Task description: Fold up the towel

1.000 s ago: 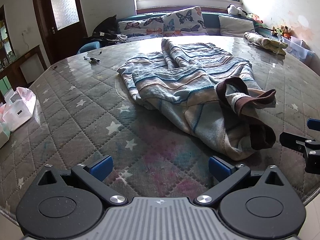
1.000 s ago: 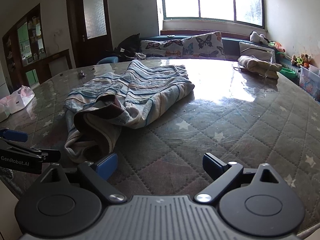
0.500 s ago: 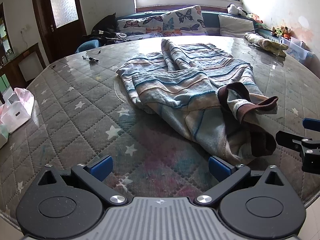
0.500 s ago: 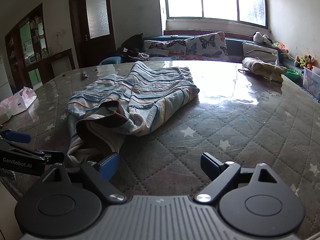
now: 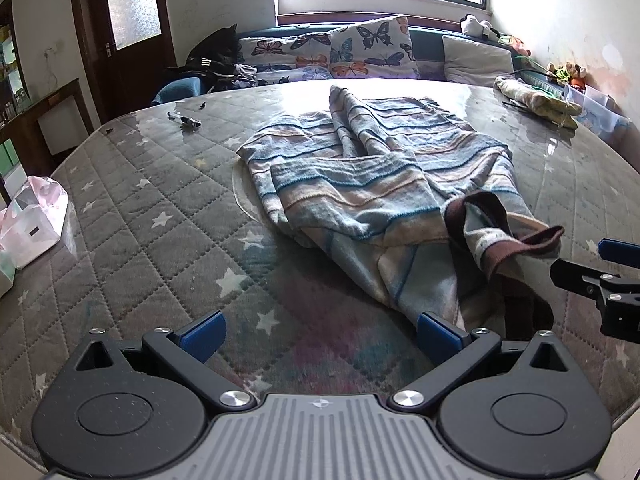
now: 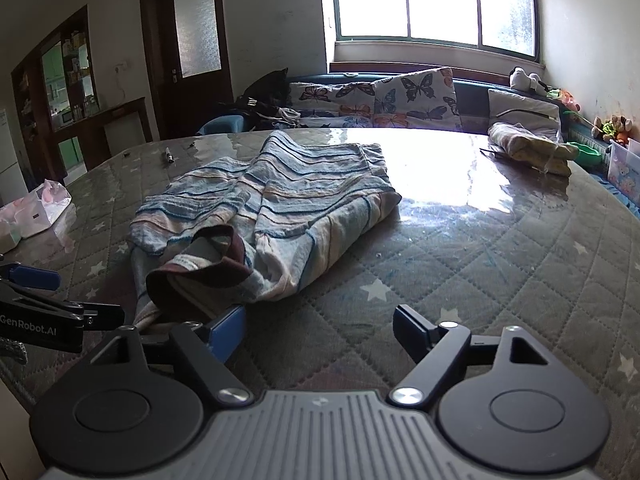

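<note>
A crumpled striped towel [image 5: 372, 184] in blue, beige and white with a brown border lies in the middle of the star-quilted table [image 5: 152, 216]. My left gripper [image 5: 320, 334] is open just above the table, its right pad close to the towel's near end. My right gripper [image 6: 320, 330] is open too, and its left pad sits at the towel's [image 6: 272, 216] bunched brown-edged corner. Nothing is between either pair of fingers. Each gripper shows at the edge of the other's view, the right one [image 5: 600, 280] beside the towel's near corner.
A pen [image 5: 185, 120] lies at the far left of the table. A pink-white plastic bag [image 5: 32, 220] sits at the left edge. A folded cloth [image 6: 528, 148] rests at the far right. Behind stand a sofa with butterfly cushions [image 6: 384, 98] and a door.
Both grippers have moved forward toward the towel's near end and remain open. The towel has not moved.
</note>
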`<state>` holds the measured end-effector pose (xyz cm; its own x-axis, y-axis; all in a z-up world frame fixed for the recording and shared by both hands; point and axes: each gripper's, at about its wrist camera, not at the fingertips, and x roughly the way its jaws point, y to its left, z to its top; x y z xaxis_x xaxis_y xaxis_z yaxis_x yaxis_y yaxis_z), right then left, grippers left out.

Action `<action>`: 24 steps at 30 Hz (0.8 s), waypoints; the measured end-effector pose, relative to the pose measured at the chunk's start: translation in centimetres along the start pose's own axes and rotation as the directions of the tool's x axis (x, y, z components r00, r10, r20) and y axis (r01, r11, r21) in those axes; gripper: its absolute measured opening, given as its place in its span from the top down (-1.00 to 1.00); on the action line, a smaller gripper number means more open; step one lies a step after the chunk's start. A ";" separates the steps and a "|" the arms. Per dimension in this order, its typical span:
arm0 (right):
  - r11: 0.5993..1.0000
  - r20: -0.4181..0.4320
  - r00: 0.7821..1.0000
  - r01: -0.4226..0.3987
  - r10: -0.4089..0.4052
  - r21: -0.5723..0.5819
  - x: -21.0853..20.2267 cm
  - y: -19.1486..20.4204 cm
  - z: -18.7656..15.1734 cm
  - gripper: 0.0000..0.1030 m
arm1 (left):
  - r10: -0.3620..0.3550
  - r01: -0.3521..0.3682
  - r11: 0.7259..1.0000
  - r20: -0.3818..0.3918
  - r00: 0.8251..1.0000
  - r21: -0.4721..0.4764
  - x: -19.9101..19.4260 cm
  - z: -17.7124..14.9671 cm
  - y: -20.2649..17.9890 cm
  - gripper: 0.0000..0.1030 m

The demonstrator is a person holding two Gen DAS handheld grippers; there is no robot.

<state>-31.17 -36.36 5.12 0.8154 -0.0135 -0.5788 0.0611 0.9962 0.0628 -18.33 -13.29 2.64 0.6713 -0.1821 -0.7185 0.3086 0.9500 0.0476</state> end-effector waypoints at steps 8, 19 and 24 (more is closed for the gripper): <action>1.000 0.031 1.000 0.001 0.000 -0.029 0.1 0.0 2.2 -0.40 | -0.019 0.019 1.000 0.012 1.000 -0.017 0.3 1.3 0.3 -0.99; 0.999 0.051 0.999 -0.015 0.017 -0.035 0.5 -0.7 4.0 -0.35 | -0.044 0.045 0.999 0.029 0.999 -0.013 1.4 3.6 -0.2 -1.00; 0.999 0.032 0.999 -0.029 0.030 -0.038 1.6 -0.9 4.5 -0.21 | -0.050 0.051 0.998 0.040 0.998 -0.022 2.1 4.9 -0.4 -0.99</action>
<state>-27.39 -37.65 7.79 0.8350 0.0138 -0.5501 0.0157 0.9987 0.0488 -13.73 -15.34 4.54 0.6816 -0.2390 -0.6916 0.3275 0.9448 -0.0037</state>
